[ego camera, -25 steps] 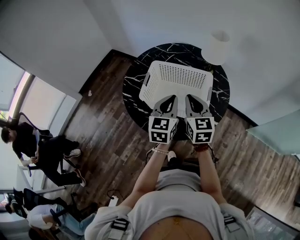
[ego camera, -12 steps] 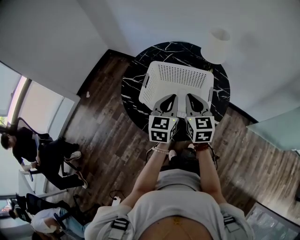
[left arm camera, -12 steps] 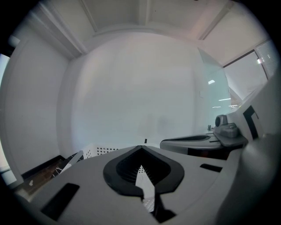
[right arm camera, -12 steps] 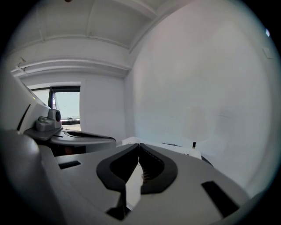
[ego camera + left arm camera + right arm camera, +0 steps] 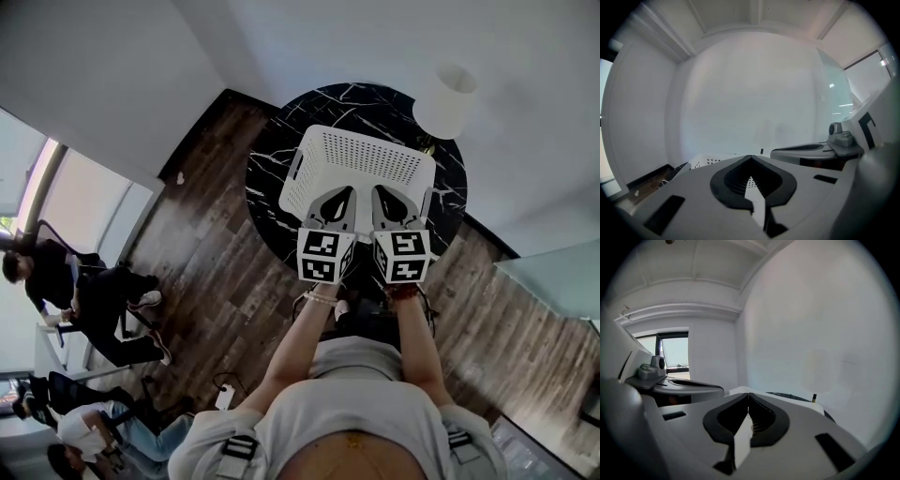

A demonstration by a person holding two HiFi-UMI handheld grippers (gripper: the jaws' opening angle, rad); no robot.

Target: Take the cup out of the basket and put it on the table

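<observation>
While left gripper [image 5: 343,193] and right gripper [image 5: 381,193] hover, jaws pressed together, empty: basket [image 5: 361,155] just ahead-below both fingertips equally; cup unseen.

I see a white perforated plastic basket [image 5: 361,164] with a handle cut-out at its left end, sitting near the middle of the round, black, white-veined marble surface [image 5: 263,176]. I can't make out its contents.
</observation>
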